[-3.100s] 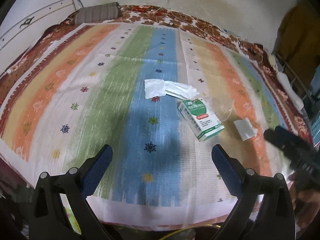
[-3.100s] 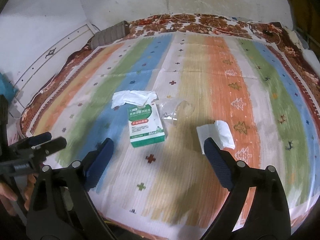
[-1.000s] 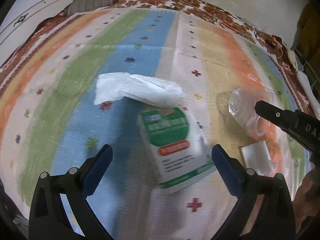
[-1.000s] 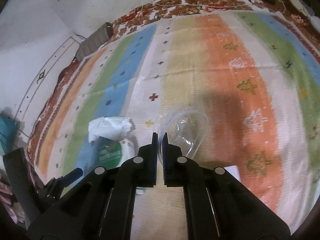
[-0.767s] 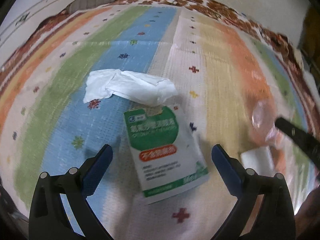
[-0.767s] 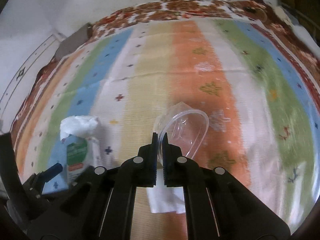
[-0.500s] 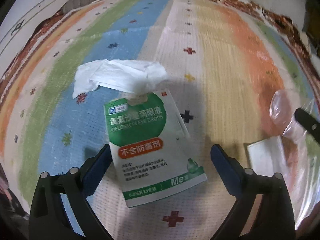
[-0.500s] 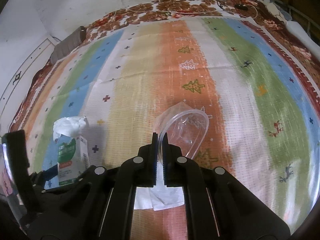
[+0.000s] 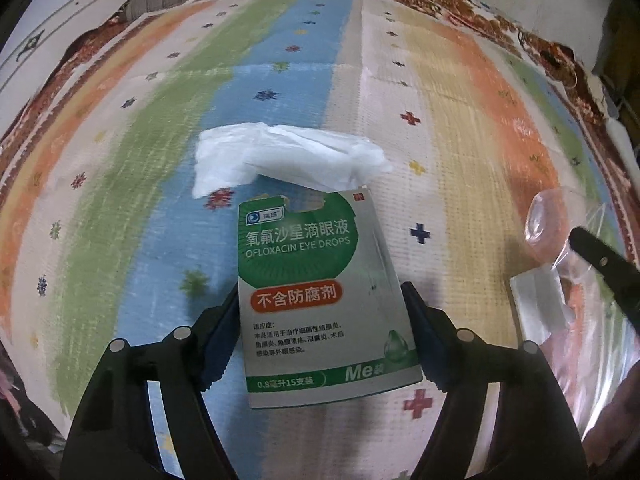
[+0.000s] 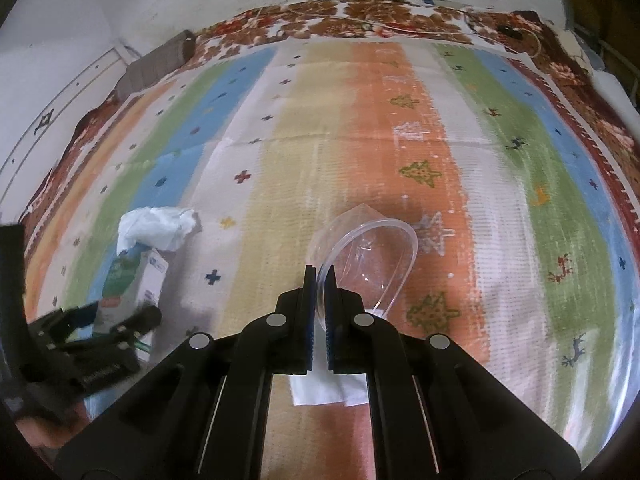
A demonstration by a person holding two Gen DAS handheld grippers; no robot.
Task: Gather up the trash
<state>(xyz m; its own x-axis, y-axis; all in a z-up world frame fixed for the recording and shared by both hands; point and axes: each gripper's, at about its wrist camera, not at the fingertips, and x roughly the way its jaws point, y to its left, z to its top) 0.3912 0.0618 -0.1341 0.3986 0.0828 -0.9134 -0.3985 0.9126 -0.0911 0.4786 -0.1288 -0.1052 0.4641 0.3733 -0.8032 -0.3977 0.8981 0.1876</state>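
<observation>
A green and white eye-drops box [image 9: 316, 292] lies on the striped bedspread [image 9: 120, 152]. My left gripper [image 9: 322, 308] is shut on the box, one finger on each long side. A crumpled white tissue [image 9: 280, 156] lies just beyond the box. My right gripper [image 10: 319, 280] is shut on the rim of a clear plastic cup [image 10: 368, 260] and holds it above the bedspread [image 10: 520, 240]. The cup [image 9: 548, 220] and right gripper show at the right edge of the left wrist view. The box [image 10: 132, 280] and tissue [image 10: 156, 226] show at the left of the right wrist view.
A folded white paper [image 10: 324, 388] lies under my right gripper; it also shows in the left wrist view [image 9: 540, 308]. A grey pillow [image 10: 160, 64] lies at the bed's far left corner by the wall. A floral blanket [image 10: 360, 20] borders the far edge.
My left gripper has moved down to the box and closed from wide open onto its sides. My right gripper keeps the cup, lifted and shifted right.
</observation>
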